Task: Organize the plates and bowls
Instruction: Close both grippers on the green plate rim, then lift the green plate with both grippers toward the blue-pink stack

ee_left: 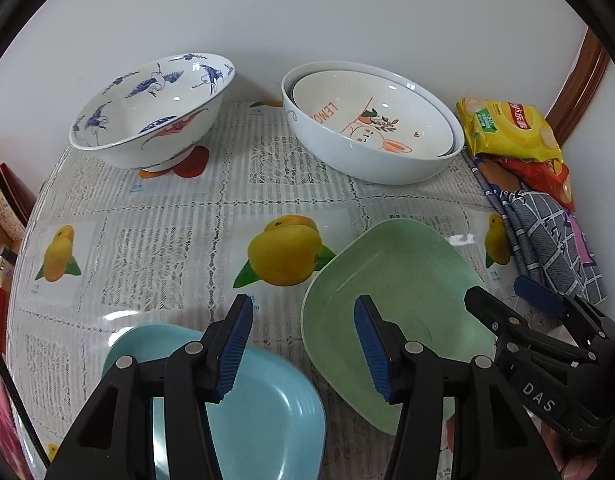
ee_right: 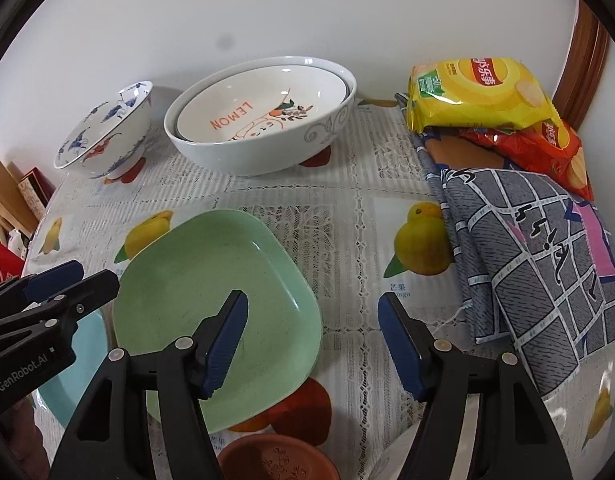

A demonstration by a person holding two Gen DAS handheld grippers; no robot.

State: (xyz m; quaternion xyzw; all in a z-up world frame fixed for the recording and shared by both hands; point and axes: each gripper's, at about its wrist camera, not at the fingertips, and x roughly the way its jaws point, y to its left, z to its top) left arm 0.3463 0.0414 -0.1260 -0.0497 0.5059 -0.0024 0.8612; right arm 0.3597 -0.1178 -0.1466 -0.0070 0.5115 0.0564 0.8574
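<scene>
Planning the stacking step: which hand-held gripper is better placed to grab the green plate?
Right, probably. The right hand-held gripper is open and straddles the green plate's near-right rim. The left hand-held gripper, also open, sits over the blue plate's edge, between the two plates.

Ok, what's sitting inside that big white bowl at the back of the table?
Nested inside the big white bowl is a shallower dish printed with LEMON and an orange cartoon drawing. The dish covers the bowl's bottom, so anything beneath it cannot be seen.
</scene>
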